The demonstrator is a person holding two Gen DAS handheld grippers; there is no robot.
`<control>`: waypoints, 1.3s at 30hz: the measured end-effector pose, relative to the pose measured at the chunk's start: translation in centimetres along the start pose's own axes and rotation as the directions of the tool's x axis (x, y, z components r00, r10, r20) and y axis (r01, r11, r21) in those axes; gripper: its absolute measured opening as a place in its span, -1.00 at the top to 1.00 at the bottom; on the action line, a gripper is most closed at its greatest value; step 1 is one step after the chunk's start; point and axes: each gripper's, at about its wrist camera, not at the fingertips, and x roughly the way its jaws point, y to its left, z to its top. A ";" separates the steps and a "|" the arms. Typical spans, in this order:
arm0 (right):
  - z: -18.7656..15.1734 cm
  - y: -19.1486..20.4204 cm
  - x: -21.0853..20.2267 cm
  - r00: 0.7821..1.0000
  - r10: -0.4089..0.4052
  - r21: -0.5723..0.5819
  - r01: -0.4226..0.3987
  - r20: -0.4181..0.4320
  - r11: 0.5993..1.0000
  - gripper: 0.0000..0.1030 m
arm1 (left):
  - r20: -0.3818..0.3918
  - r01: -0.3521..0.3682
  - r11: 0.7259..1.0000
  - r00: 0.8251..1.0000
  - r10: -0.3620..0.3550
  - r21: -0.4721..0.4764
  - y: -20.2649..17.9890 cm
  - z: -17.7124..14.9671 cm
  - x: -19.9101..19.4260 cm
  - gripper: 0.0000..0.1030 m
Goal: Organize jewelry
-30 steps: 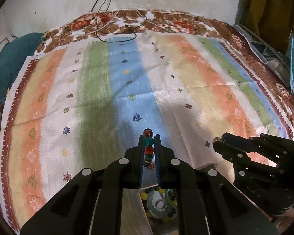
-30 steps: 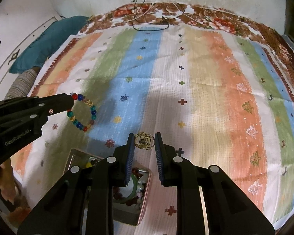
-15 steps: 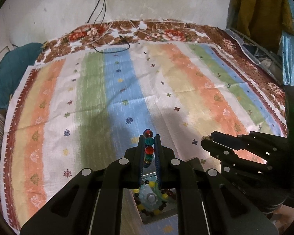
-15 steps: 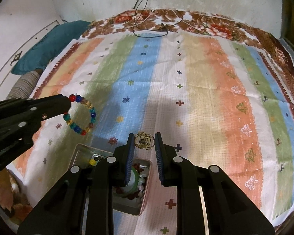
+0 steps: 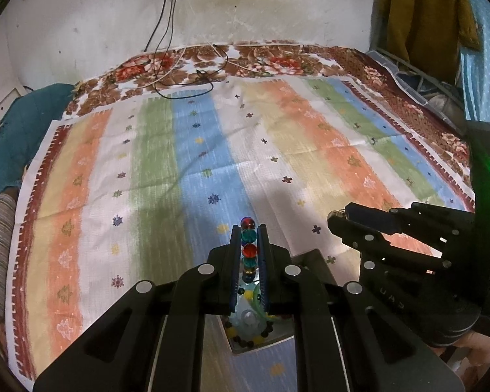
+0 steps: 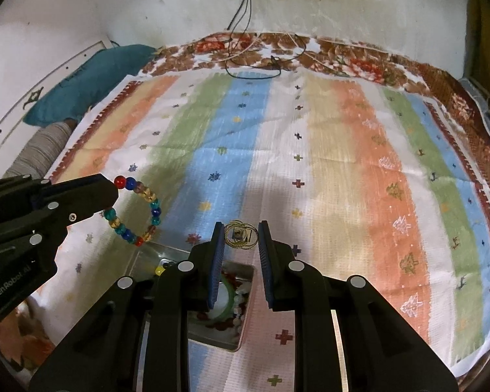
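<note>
My left gripper (image 5: pixel 248 228) is shut on a bracelet of coloured beads (image 5: pixel 248 243), held edge-on above the striped cloth. From the right wrist view the same bracelet (image 6: pixel 134 210) hangs as a ring from the left gripper (image 6: pixel 112 192). My right gripper (image 6: pixel 241 233) is shut on a small gold wire piece (image 6: pixel 240 233), seen also at its tip in the left wrist view (image 5: pixel 338 214). A metal tray (image 6: pixel 166 251) with more jewelry lies on the cloth under both grippers; it also shows in the left wrist view (image 5: pixel 310 256).
The striped cloth (image 5: pixel 186 150) covers a bed with a floral border at the far edge. Cables (image 5: pixel 179 81) lie at the far edge below a wall socket. A teal pillow (image 6: pixel 88 75) lies at the left. Clothes (image 5: pixel 424 16) hang at the far right.
Both grippers have risen and tilted up with their pieces still held; the wall and socket have come into view. The tray sits lower in both views.
</note>
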 end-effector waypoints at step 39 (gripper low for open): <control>-3.2 0.0 -2.3 0.996 0.075 0.006 -0.074 -0.049 0.997 -0.08 | 0.030 -0.004 0.996 1.000 0.006 -0.093 1.6 -2.9 -4.0 0.12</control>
